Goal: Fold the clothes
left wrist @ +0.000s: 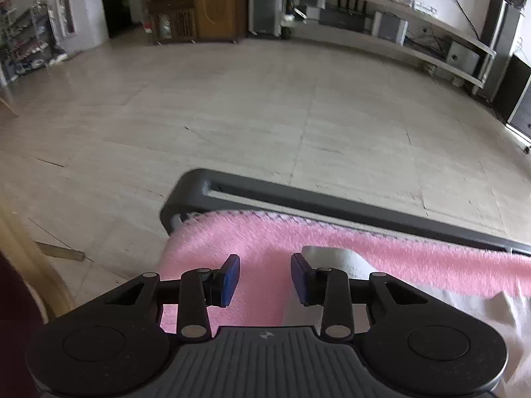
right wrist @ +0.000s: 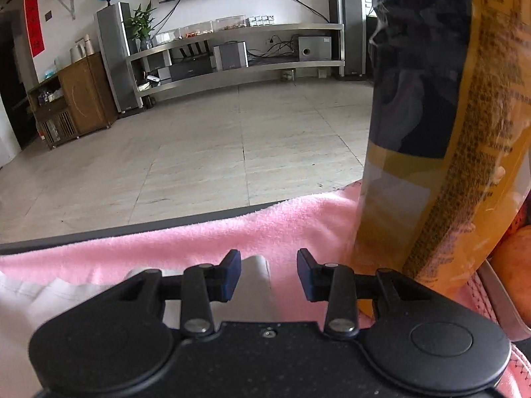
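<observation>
A white garment [left wrist: 335, 258] lies on a pink fleece blanket [left wrist: 259, 238] that covers a dark table [left wrist: 298, 195]. In the left wrist view my left gripper [left wrist: 265, 278] is open and empty just above the blanket, with a sleeve end of the garment by its right finger [left wrist: 302, 278]. In the right wrist view my right gripper [right wrist: 268, 273] is open and empty, with a white sleeve [right wrist: 255, 275] of the garment lying between its fingers on the blanket [right wrist: 199, 242]. More white cloth [right wrist: 39, 295] spreads at the left.
A tall yellow and black snack bag [right wrist: 441, 126] stands on the blanket close to my right gripper's right side. The table's far edge [right wrist: 166, 224] drops to a tiled floor [left wrist: 232, 116]. A TV shelf [right wrist: 239, 63] and cabinet stand far off.
</observation>
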